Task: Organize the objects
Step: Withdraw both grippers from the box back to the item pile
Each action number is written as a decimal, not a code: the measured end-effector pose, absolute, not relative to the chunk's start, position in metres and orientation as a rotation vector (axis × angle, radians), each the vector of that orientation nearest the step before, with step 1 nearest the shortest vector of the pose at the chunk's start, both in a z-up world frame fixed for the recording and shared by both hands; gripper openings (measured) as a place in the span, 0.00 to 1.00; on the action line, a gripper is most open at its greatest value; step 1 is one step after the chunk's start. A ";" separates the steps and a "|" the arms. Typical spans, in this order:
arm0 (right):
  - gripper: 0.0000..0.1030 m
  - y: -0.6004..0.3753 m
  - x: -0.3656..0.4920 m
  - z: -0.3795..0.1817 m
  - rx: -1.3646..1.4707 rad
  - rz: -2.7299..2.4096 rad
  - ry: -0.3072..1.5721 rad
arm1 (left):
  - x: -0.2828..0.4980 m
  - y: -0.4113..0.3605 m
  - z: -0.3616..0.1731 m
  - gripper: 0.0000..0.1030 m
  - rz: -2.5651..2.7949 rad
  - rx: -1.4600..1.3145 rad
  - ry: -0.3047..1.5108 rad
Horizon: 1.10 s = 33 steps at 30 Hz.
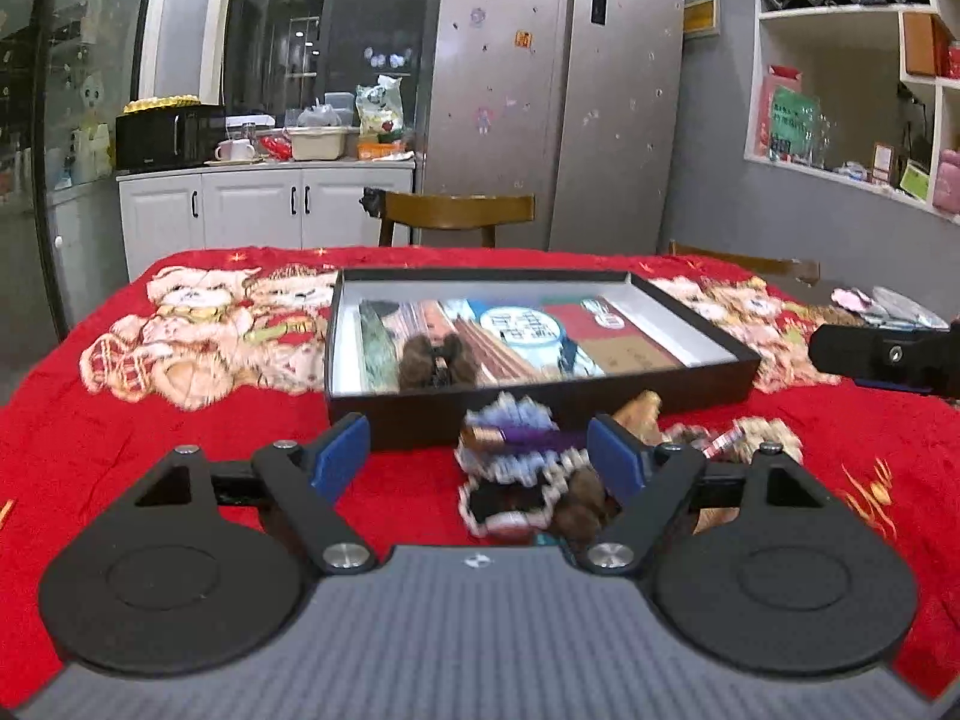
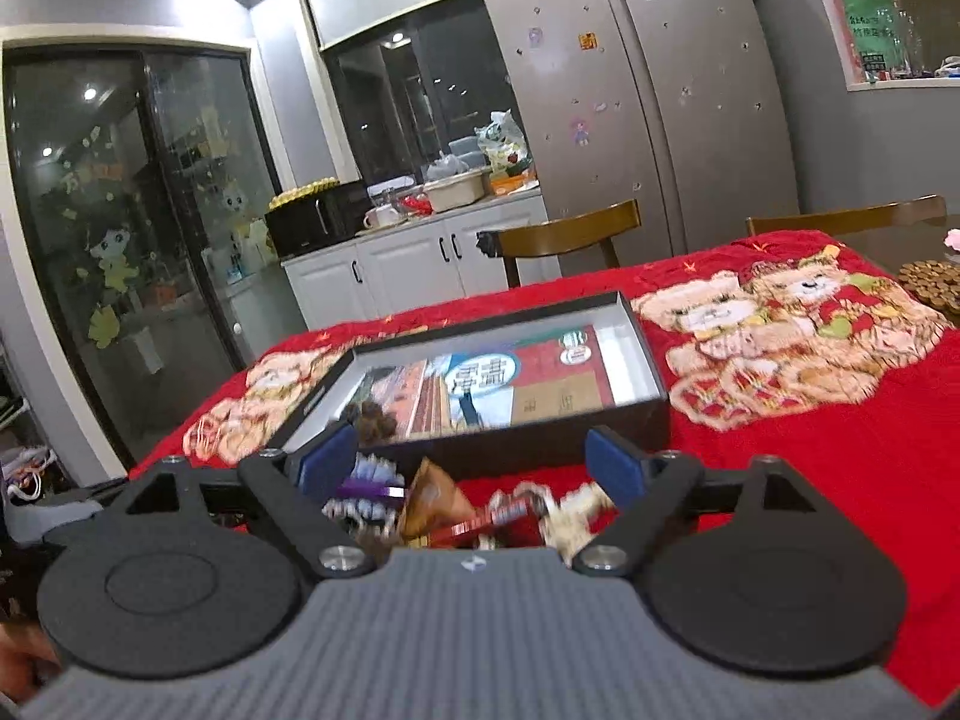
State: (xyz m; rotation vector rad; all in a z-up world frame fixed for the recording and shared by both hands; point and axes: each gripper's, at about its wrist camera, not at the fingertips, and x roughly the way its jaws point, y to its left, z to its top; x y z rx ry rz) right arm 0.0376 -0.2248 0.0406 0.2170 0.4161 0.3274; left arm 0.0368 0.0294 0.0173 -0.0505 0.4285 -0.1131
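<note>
A shallow black box with white inner walls lies on the red bear-print cloth. It holds printed cards and a brown fuzzy hair clip. Just in front of the box sits a blurred pile of small items: a purple piece, beaded white bands and brown bits. My left gripper is open, hovering over that pile with nothing pressed between its blue pads. In the right wrist view the same box and pile show. My right gripper is open above the pile and grips nothing.
Black hardware of the other hand-held gripper juts in at the right edge. Wooden chairs stand behind the table, with a fridge and a white cabinet beyond. A woven mat lies at the far right. Bare red cloth lies right of the box.
</note>
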 end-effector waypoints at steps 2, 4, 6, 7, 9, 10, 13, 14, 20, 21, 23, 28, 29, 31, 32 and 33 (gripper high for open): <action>0.88 -0.225 0.033 0.035 0.207 0.329 0.437 | 0.028 0.024 0.016 0.81 -0.118 -0.035 0.431; 0.88 -0.227 0.029 0.030 0.221 0.333 0.454 | 0.021 0.018 0.013 0.81 -0.121 -0.022 0.433; 0.88 -0.228 0.027 0.025 0.241 0.341 0.465 | 0.019 0.013 0.008 0.81 -0.123 -0.015 0.445; 0.88 -0.228 0.025 0.023 0.249 0.343 0.469 | 0.019 0.012 0.005 0.81 -0.119 -0.014 0.452; 0.88 -0.228 0.023 0.020 0.270 0.347 0.478 | 0.020 0.009 0.001 0.81 -0.125 -0.015 0.470; 0.87 -0.228 0.023 0.019 0.280 0.341 0.485 | 0.021 0.008 -0.001 0.81 -0.135 -0.017 0.477; 0.87 -0.227 0.024 0.014 0.304 0.322 0.504 | 0.022 0.005 -0.003 0.81 -0.150 -0.005 0.488; 0.87 -0.226 0.025 0.012 0.310 0.332 0.510 | 0.023 0.003 -0.004 0.81 -0.145 0.004 0.491; 0.87 -0.217 0.033 0.001 0.331 0.345 0.548 | 0.035 0.000 -0.013 0.80 -0.133 0.007 0.578; 0.87 -0.216 0.035 -0.001 0.330 0.347 0.556 | 0.036 0.001 -0.014 0.79 -0.132 0.000 0.587; 0.86 -0.213 0.037 -0.005 0.327 0.354 0.568 | 0.037 0.002 -0.015 0.75 -0.145 -0.017 0.592; 0.83 -0.208 0.044 -0.012 0.340 0.371 0.594 | 0.042 0.001 -0.019 0.54 -0.170 -0.025 0.627; 0.83 -0.207 0.045 -0.013 0.343 0.375 0.598 | 0.043 0.001 -0.020 0.53 -0.166 -0.026 0.629; 0.83 -0.204 0.048 -0.016 0.344 0.377 0.612 | 0.044 0.003 -0.020 0.46 -0.161 -0.035 0.626; 0.83 -0.202 0.050 -0.018 0.339 0.371 0.623 | 0.045 0.003 -0.020 0.45 -0.158 -0.040 0.627; 0.83 -0.200 0.053 -0.020 0.331 0.364 0.639 | 0.045 0.004 -0.020 0.42 -0.159 -0.043 0.628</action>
